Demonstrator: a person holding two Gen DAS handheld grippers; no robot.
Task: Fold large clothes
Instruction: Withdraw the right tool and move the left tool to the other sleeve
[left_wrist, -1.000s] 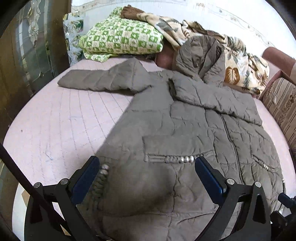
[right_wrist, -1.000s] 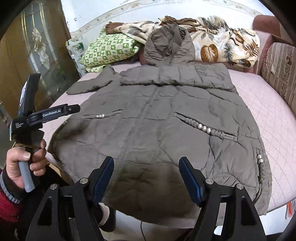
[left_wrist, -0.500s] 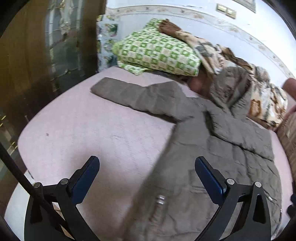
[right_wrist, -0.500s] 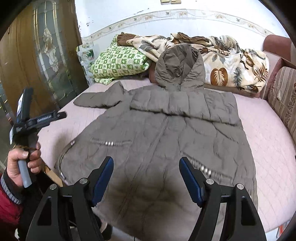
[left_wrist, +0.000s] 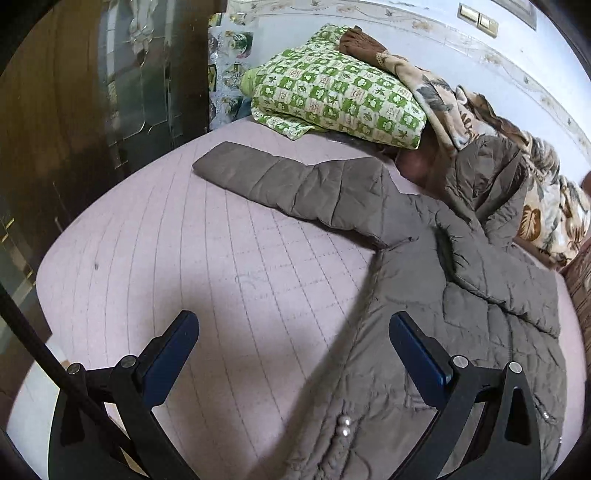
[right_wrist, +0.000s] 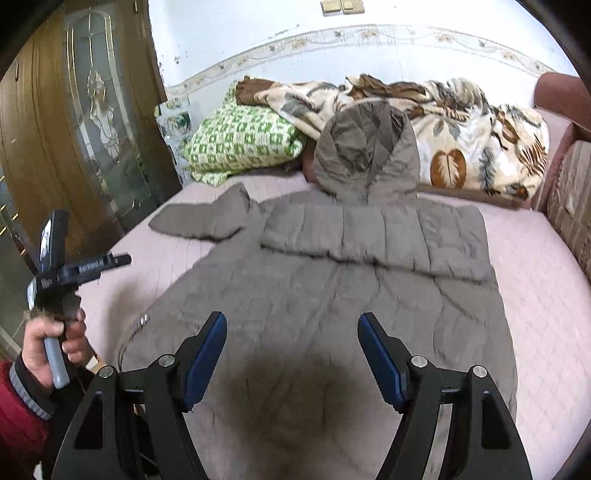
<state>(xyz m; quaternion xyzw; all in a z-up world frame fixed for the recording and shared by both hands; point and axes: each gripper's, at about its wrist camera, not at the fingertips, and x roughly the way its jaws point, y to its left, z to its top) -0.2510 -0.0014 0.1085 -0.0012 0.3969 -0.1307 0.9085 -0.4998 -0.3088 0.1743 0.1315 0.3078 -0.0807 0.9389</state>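
Grey-brown and quilted, the coat (right_wrist: 332, 295) lies front-up on the pink bed cover (right_wrist: 546, 295) ahead of me, its hood (right_wrist: 365, 147) pointing toward the far wall and resting against the leaf-patterned blanket (right_wrist: 480, 147). One sleeve (right_wrist: 376, 232) is folded across the chest; the other sleeve (left_wrist: 295, 184) stretches out flat over the bare cover toward the green checked pillow (left_wrist: 332, 96), with a gap between its cuff and the pillow. My right gripper (right_wrist: 291, 354) hangs above the lower part of the coat with its blue pads (right_wrist: 205, 354) spread wide and nothing between them, and a dark shadow falls on the fabric beneath. My left gripper (left_wrist: 291, 354) is also spread wide and empty; through its camera I see one pad over the bare cover and the other over the coat's side edge, where small pearl-like beads (left_wrist: 343, 435) trim a pocket. From the right wrist view I can see the left hand (right_wrist: 48, 339) gripping its grey handle off the bed's left side, a red sleeve (right_wrist: 18, 413) below it, beside the wooden wardrobe (right_wrist: 74, 147) with patterned glass.
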